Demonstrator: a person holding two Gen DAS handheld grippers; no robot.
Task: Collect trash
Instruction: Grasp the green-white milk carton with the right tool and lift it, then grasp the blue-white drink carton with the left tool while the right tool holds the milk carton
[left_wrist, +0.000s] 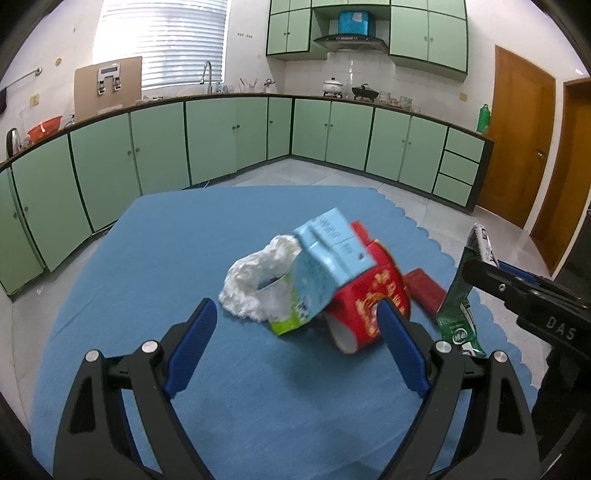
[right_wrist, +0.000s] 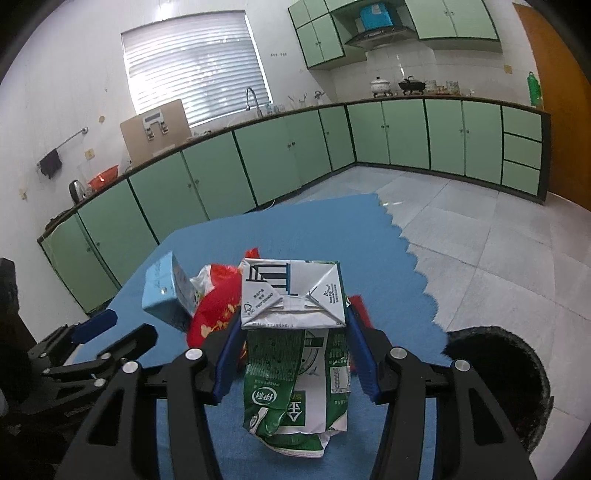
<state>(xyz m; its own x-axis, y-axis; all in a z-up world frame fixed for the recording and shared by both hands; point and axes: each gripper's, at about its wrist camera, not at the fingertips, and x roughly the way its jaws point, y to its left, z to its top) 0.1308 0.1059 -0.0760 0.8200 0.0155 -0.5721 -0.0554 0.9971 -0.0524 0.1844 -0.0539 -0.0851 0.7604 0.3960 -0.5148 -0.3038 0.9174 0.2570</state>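
Note:
My right gripper (right_wrist: 293, 317) is shut on a crushed green and white milk carton (right_wrist: 295, 373), its blue pads pressing both sides of the carton's folded end. In the left wrist view that carton (left_wrist: 458, 306) hangs at the right, held in the right gripper (left_wrist: 476, 273). My left gripper (left_wrist: 295, 306) is open, with nothing between its fingers, just short of the trash pile. The pile holds a light blue carton (left_wrist: 328, 258), a white crumpled bag (left_wrist: 251, 284), a red paper cup (left_wrist: 373, 299) and a red flat box (left_wrist: 424, 291).
The trash lies on a table with a blue cloth (left_wrist: 240, 406) with a scalloped edge. A black bin (right_wrist: 498, 380) stands on the tiled floor by the table's right side. Green kitchen cabinets (left_wrist: 221, 140) line the far walls.

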